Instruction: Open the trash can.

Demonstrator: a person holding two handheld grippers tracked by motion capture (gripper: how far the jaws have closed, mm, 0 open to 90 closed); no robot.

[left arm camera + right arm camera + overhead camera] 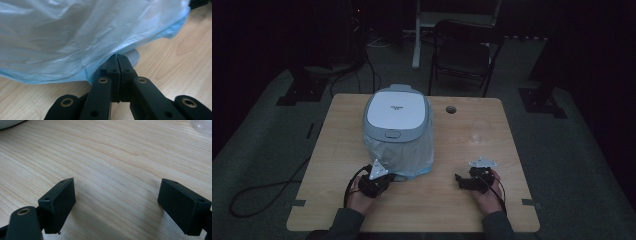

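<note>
Dim room, wooden table point(422, 195). Left gripper point(117, 57) pinched shut on plastic bag point(75, 37) hem, tugging liner off bin point(398, 116). Right gripper point(116, 202) gaping, empty, resting aside.

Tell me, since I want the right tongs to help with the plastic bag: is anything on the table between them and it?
Nothing visible. Bare wood lies between the right tongs and the plastic bag, whose hem the left tongs already pinch. The clear cup stands off to the side.

Thin, glossy, crinkled pale-blue plastic bag point(82, 37); matt black plastic left gripper point(117, 58); smooth light wood-grain table point(112, 152).
</note>
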